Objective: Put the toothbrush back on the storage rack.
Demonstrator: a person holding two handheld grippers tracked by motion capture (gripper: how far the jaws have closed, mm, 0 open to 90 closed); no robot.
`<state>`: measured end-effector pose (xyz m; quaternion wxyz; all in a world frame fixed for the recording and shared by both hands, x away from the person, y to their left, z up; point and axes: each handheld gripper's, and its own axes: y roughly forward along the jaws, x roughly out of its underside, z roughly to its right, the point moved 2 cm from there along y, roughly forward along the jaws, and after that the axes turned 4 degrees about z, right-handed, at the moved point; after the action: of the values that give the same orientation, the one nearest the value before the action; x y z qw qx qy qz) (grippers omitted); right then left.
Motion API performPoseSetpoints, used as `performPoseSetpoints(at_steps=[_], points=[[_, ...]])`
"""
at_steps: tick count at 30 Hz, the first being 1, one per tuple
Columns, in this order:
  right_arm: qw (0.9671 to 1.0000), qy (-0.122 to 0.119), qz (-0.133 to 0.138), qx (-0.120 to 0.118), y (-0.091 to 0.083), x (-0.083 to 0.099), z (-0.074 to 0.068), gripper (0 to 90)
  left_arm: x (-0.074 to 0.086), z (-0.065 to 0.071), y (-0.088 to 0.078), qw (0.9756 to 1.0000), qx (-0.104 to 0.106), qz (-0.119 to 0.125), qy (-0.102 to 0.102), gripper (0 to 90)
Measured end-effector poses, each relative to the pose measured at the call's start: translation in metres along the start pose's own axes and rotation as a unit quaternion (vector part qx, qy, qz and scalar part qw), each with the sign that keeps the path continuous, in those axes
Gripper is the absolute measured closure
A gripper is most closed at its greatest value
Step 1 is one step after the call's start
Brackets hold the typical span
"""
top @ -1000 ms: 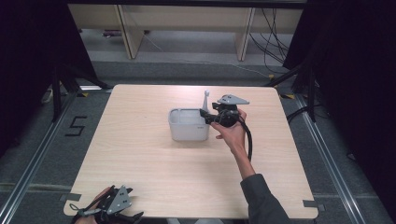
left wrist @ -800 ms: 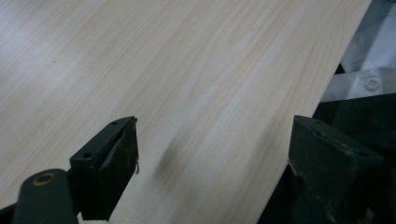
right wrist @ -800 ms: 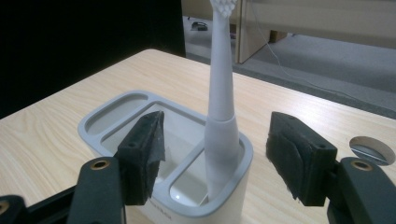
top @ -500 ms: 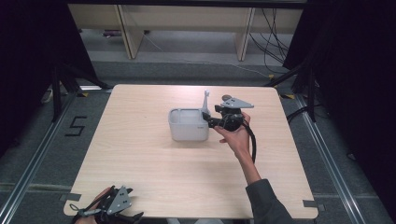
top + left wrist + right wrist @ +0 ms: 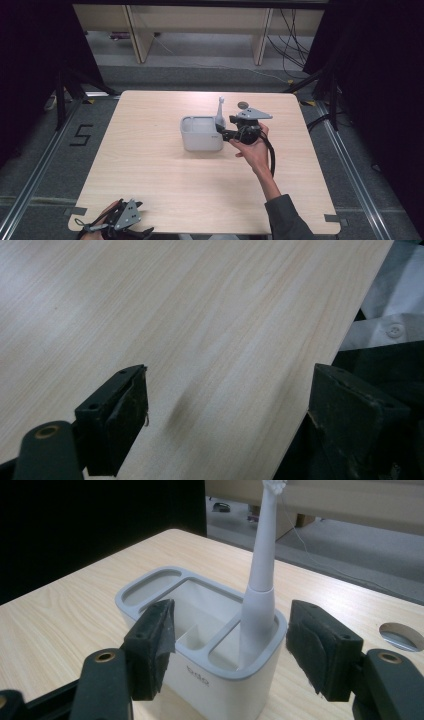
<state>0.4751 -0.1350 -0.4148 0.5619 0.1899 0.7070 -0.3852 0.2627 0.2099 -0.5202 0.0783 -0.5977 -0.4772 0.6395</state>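
Observation:
A white holder (image 5: 200,135) with a grey rim and several compartments stands mid-table. A white electric toothbrush (image 5: 220,111) stands upright in its right-end compartment. My right gripper (image 5: 222,131) points level at that end of the holder. In the right gripper view the holder (image 5: 200,645) and toothbrush (image 5: 260,580) sit just beyond the right gripper (image 5: 232,645). Its jaws stand wide of them, pads touching nothing, and have just opened slightly. My left gripper (image 5: 137,231) rests at the table's near left edge. In its own view the left gripper (image 5: 227,410) is open over bare wood.
The light wooden table (image 5: 150,165) has a round cable hole (image 5: 243,105) behind the right gripper, also visible as the hole (image 5: 400,635) to the right. White cloth with a button (image 5: 390,315) lies past the table's edge. Shelving stands beyond the far edge.
The right hand has shifted slightly to the right and nearer. The toothbrush stays upright in the holder. The left gripper has not moved.

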Motion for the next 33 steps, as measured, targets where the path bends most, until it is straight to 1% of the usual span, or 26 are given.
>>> performPoseSetpoints(at_steps=[3, 5, 6, 7, 9, 10, 11, 12, 13, 14, 16, 17, 19, 20, 21, 22, 23, 24, 25, 26, 28, 29, 30, 31, 32, 33], points=[[1.0000, -0.003, 0.002, 0.001, 0.000, 0.001, -0.001, 34.9, 0.000, -0.001, 0.000, 1.0000, -0.001, -0.002, 0.000, 15.8], [1.0000, 0.005, -0.008, 0.004, -0.002, 0.001, -0.003, 34.3, -0.001, -0.001, -0.001, 1.0000, -0.004, 0.005, 0.003, 15.8], [1.0000, -0.004, -0.003, 0.006, -0.002, 0.001, -0.002, 34.0, 0.000, -0.001, -0.001, 1.0000, -0.004, 0.001, 0.008, 15.8], [0.9999, -0.010, -0.004, 0.002, -0.003, 0.002, -0.002, 33.9, 0.000, -0.001, -0.001, 1.0000, -0.004, 0.004, 0.004, 15.8], [1.0000, -0.002, 0.000, 0.003, -0.003, 0.003, -0.004, 33.6, 0.000, -0.002, -0.001, 1.0000, -0.004, 0.000, 0.008, 15.8], [0.9998, -0.015, -0.003, 0.007, -0.004, 0.002, -0.003, 33.3, -0.001, -0.001, -0.001, 1.0000, -0.007, 0.006, 0.002, 15.8], [0.9999, -0.010, -0.003, 0.002, -0.004, 0.003, -0.004, 33.0, -0.001, -0.002, -0.001, 0.9999, -0.006, 0.001, 0.009, 15.8], [0.9999, -0.015, -0.004, 0.004, -0.005, 0.003, -0.004, 32.9, 0.000, -0.001, -0.001, 1.0000, -0.005, 0.001, 0.007, 15.8], [1.0000, -0.002, -0.002, 0.003, -0.005, 0.004, -0.007, 32.7, 0.000, -0.001, -0.001, 1.0000, -0.003, -0.002, 0.004, 15.8], [0.9999, -0.016, -0.002, 0.002, -0.006, 0.004, -0.005, 32.5, 0.000, -0.001, -0.001, 1.0000, -0.004, 0.001, 0.007, 15.8], [0.9999, -0.009, -0.007, 0.002, -0.007, 0.005, -0.007, 32.3, -0.001, -0.002, -0.002, 0.9999, -0.006, 0.000, 0.010, 15.8], [0.9999, -0.010, -0.007, 0.006, -0.008, 0.005, -0.007, 32.3, -0.001, -0.001, -0.001, 1.0000, -0.006, 0.007, 0.002, 15.8], [0.9998, -0.017, -0.007, -0.003, -0.008, 0.006, -0.007, 32.2, 0.000, -0.001, -0.002, 0.9999, -0.005, -0.001, 0.009, 15.8], [1.0000, 0.000, -0.009, 0.002, -0.009, 0.008, -0.010, 32.2, 0.000, -0.001, -0.001, 1.0000, -0.005, 0.004, 0.003, 15.8], [1.0000, 0.000, -0.009, 0.002, -0.009, 0.008, -0.010, 32.2, 0.000, -0.001, -0.001, 1.0000, -0.005, 0.004, 0.003, 15.8], [0.9999, -0.014, -0.008, -0.001, -0.008, 0.008, -0.008, 32.1, -0.001, -0.003, -0.002, 0.9999, -0.007, -0.002, 0.013, 15.8], [0.9998, -0.011, -0.013, -0.003, -0.010, 0.009, -0.010, 32.0, -0.001, -0.001, -0.002, 1.0000, -0.005, 0.004, 0.006, 15.8], [0.9999, -0.006, -0.015, 0.001, -0.010, 0.010, -0.012, 31.9, 0.000, 0.000, -0.002, 1.0000, -0.003, 0.001, 0.000, 15.8], [0.9997, -0.017, -0.017, -0.001, -0.011, 0.010, -0.011, 31.8, 0.000, -0.002, -0.002, 0.9999, -0.007, 0.000, 0.009, 15.8], [0.9998, -0.012, -0.019, -0.001, -0.011, 0.010, -0.013, 31.8, 0.000, -0.001, -0.001, 1.0000, -0.007, 0.003, 0.000, 15.8], [0.9997, -0.017, -0.015, -0.006, -0.011, 0.011, -0.014, 31.0, -0.001, -0.001, -0.002, 1.0000, -0.006, 0.006, -0.002, 15.8], [0.9997, -0.017, -0.016, -0.001, -0.012, 0.011, -0.015, 30.9, 0.000, -0.001, -0.002, 1.0000, -0.004, 0.001, 0.002, 15.8], [0.9997, -0.011, -0.021, -0.006, -0.012, 0.011, -0.018, 30.7, 0.000, 0.000, -0.001, 1.0000, -0.004, 0.003, -0.002, 15.8], [0.9997, -0.018, -0.015, -0.007, -0.012, 0.011, -0.018, 30.4, 0.000, -0.002, -0.003, 0.9999, -0.003, -0.008, 0.007, 15.8], [0.9997, -0.018, -0.015, -0.007, -0.012, 0.011, -0.018, 30.4, 0.000, -0.002, -0.003, 0.9999, -0.003, -0.008, 0.007, 15.8], [0.9996, -0.020, -0.015, -0.012, -0.012, 0.011, -0.019, 30.2, 0.000, -0.001, -0.002, 1.0000, -0.008, 0.003, -0.001, 15.8]])
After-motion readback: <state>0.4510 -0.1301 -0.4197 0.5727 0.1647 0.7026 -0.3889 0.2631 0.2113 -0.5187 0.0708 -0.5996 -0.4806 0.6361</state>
